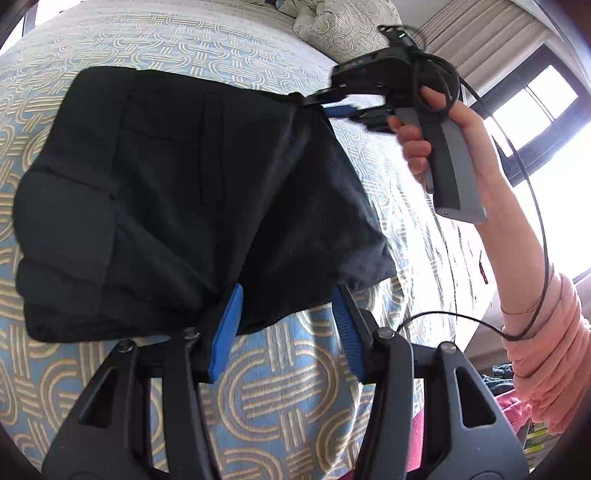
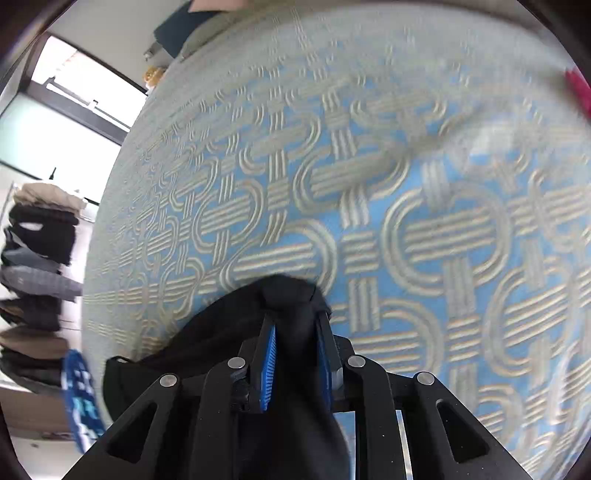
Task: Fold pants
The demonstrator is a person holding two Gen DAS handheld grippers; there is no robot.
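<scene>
Black pants (image 1: 177, 192) lie folded on a bed cover (image 1: 280, 398) with a blue and beige loop pattern. My left gripper (image 1: 290, 299) stands at their near edge. Its blue pads (image 1: 227, 328) are wide apart, the hem lies between the fingertips, and I see no pressing. At the far right corner of the pants a hand holds my right gripper (image 1: 317, 103), which pinches that corner. In the right wrist view a bunch of black cloth (image 2: 291, 302) is squeezed between the pads of the right gripper (image 2: 295, 321), just above the bed cover (image 2: 406, 221).
A patterned pillow (image 1: 332, 29) lies at the head of the bed. A forearm in a pink sleeve (image 1: 546, 350) and a black cable (image 1: 539, 229) cross on the right. A rack of folded clothes (image 2: 37, 258) stands beyond the bed's left edge. Windows are lit behind.
</scene>
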